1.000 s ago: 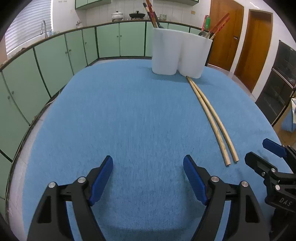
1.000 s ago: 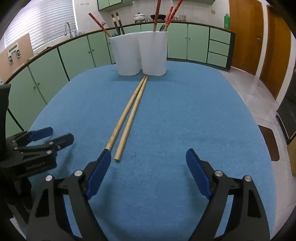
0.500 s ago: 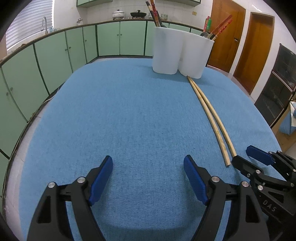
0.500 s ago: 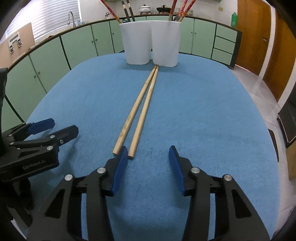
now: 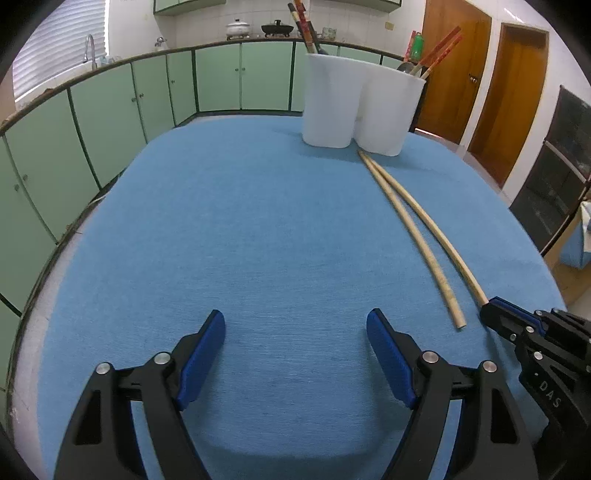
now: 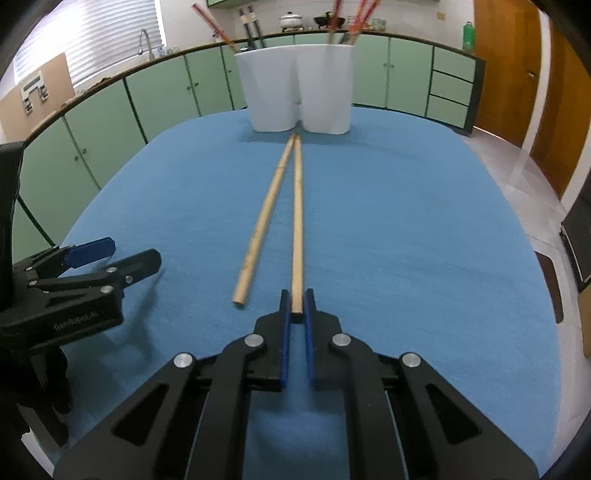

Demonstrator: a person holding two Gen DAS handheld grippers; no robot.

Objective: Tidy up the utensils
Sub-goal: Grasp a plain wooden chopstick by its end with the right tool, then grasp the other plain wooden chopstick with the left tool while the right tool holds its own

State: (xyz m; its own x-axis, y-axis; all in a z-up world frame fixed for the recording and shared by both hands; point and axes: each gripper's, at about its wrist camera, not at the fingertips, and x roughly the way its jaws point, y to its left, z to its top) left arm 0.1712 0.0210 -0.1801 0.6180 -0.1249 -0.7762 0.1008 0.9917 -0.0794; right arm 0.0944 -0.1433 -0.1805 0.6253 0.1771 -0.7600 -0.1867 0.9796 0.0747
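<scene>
Since a second ago my right gripper [image 6: 296, 303] has gone from wide open, with the near ends of both sticks just ahead of its left finger, to pinched on one of them. Its blue pads now press from both sides on the near end of the right-hand chopstick [image 6: 297, 221], which runs straight away from me across the blue tablecloth [image 6: 406, 229] toward the white utensil holder [image 6: 295, 88]. Just beside it, the left-hand chopstick [image 6: 262, 221] lies loose on the cloth, its near end a little left of my closed fingers. Both far tips meet close in front of the holder, at the seam between its two compartments.

From the left wrist camera, my left gripper [image 5: 295, 354] hangs over bare cloth with its jaws spread wide and nothing between them, just as it was. That view shows the right gripper [image 5: 491, 310] at the lower right edge, clamped on the end of the farther stick, while the nearer stick ends free beside it.

Red chopsticks [image 5: 441, 46] stand tilted in the holder's right compartment, and dark ones [image 5: 304, 26] lean in the left. Green cabinets [image 5: 110, 110] curve round behind the table, with wooden doors [image 5: 517, 88] on the right.
</scene>
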